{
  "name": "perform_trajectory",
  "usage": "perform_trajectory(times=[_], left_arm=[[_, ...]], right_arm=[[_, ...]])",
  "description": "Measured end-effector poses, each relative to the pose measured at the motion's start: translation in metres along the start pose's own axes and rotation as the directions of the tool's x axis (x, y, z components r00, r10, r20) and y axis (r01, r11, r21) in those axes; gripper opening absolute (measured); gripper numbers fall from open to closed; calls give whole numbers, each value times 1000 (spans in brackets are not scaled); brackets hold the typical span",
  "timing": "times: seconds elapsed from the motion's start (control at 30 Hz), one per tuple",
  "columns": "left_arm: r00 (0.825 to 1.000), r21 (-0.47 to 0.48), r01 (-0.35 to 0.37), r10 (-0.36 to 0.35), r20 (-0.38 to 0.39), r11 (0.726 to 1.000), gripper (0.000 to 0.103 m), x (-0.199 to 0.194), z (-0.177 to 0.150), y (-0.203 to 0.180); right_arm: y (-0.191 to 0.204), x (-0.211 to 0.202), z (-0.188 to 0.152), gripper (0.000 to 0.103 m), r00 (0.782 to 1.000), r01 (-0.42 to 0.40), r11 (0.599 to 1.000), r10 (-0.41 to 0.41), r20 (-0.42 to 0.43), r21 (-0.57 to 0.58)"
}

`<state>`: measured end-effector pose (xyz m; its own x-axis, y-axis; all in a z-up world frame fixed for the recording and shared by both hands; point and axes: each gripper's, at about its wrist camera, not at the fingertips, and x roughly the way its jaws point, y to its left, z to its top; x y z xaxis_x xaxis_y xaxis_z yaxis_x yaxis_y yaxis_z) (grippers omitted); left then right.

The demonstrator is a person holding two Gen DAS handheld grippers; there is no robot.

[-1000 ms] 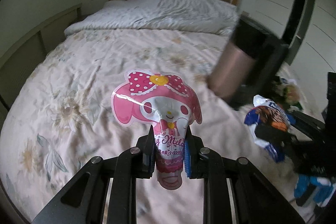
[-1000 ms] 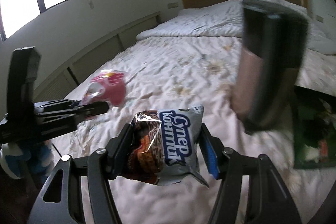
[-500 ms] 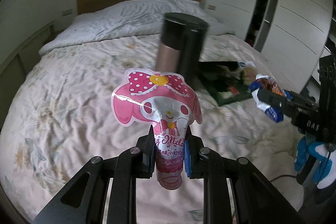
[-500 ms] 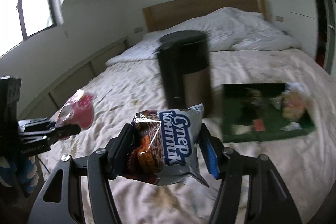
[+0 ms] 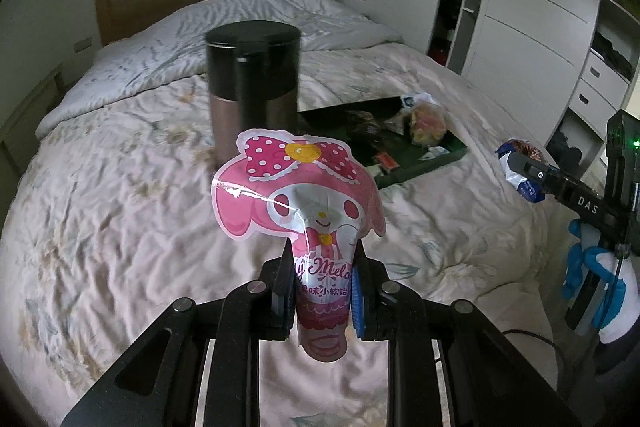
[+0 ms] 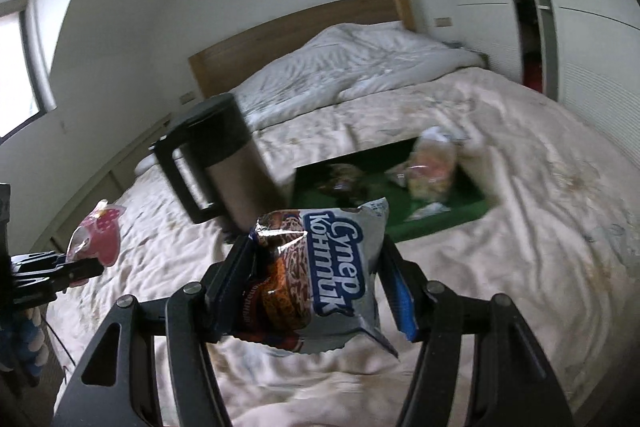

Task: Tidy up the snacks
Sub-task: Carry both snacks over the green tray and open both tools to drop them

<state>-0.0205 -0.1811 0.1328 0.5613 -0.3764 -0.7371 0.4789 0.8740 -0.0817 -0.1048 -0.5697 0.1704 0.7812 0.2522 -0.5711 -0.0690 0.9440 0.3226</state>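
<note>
A pink character-shaped candy pouch is clamped by its narrow lower neck in the left gripper, whose jaws are nearly closed on the thin film, so the printed head stands upright above them. A silver-and-blue cookie packet is held across its width in the right gripper, whose jaws are set fairly wide to span the puffy bag. Both snacks are carried in the air above the floral bedspread. Ahead, beside a black-lidded thermal jug, a dark green tray with other wrapped snacks is seen, judged to be the collecting place.
</note>
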Motion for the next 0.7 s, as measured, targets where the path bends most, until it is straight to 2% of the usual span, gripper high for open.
perform_trajectory(times=[0.33,0.7], left_arm=[[999,11,31,-31,-45,999,18,41,23,-32],[995,30,45,-42,-87,999,19,116,66,-65]], right_arm=[[-38,7,10,68,999,41,999,-41,3,17],[-51,59,28,68,999,28,1000,-28,-21,-5]])
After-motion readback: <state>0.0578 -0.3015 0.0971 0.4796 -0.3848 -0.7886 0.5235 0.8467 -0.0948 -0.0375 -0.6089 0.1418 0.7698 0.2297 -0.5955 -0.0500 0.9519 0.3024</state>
